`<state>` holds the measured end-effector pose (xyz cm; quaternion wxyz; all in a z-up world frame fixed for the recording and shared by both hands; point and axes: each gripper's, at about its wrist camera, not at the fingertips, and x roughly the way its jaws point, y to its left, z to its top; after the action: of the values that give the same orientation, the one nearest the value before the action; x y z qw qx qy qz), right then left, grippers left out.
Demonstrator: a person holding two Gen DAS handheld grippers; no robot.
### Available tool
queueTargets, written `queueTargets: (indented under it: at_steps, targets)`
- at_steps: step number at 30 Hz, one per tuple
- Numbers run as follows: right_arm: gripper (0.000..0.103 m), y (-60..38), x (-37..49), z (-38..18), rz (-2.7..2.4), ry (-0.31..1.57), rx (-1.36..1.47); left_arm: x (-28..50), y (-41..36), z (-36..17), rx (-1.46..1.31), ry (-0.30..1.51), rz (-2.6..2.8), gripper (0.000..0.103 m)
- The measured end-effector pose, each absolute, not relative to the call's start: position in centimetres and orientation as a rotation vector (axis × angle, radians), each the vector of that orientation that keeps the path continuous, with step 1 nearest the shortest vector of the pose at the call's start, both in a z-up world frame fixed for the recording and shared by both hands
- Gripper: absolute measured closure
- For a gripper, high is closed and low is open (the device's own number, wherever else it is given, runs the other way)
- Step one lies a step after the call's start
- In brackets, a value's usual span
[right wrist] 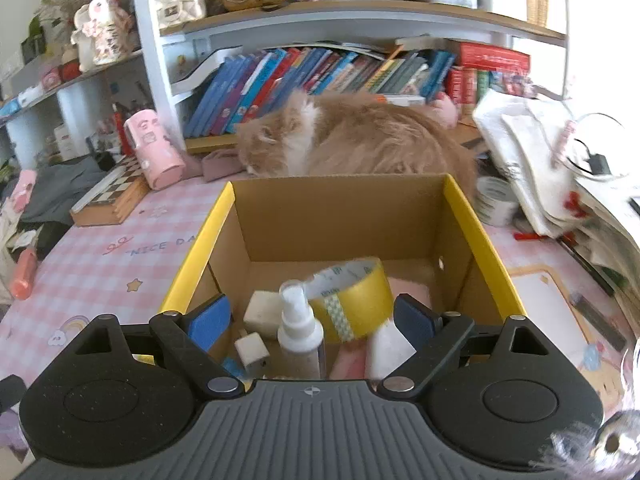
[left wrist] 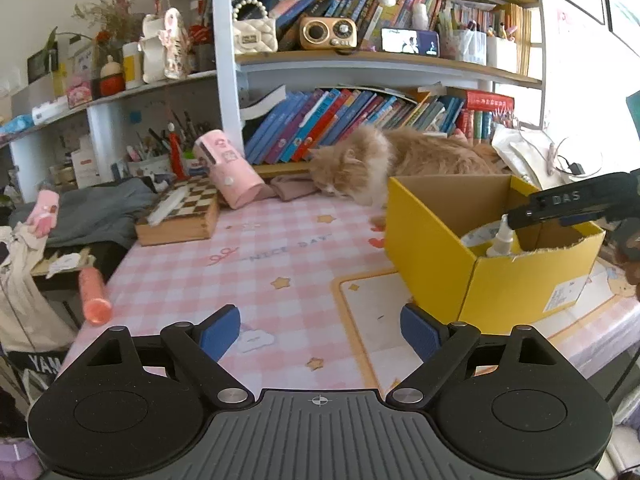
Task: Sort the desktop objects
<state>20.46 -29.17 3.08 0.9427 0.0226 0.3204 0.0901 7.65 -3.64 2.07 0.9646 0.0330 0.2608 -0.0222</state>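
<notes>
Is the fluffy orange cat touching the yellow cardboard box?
Cannot tell. In the right wrist view the box's back wall hides the cat's lower body.

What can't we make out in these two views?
- Yellow box contents, left wrist view: near wall hides all but the tape roll and spray bottle.
- Pink item under the tape roll, right wrist view: mostly covered.
- Cat face, both views: turned down.
- Right gripper open, empty.

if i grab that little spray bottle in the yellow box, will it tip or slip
Probably tippy: the spray bottle stands upright, tall and narrow, in the yellow box. Its smooth plastic may slip between pads. The tape roll beside it could get nudged.
</notes>
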Motion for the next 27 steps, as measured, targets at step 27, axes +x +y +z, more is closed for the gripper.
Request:
queueTargets:
  at_steps: [27]
  targets:
    - [0.015,-19.7,3.6,-0.6,0.173,0.758,0.074,-1.7,3.1,-0.2,-0.001,0.631,-0.046,0.012]
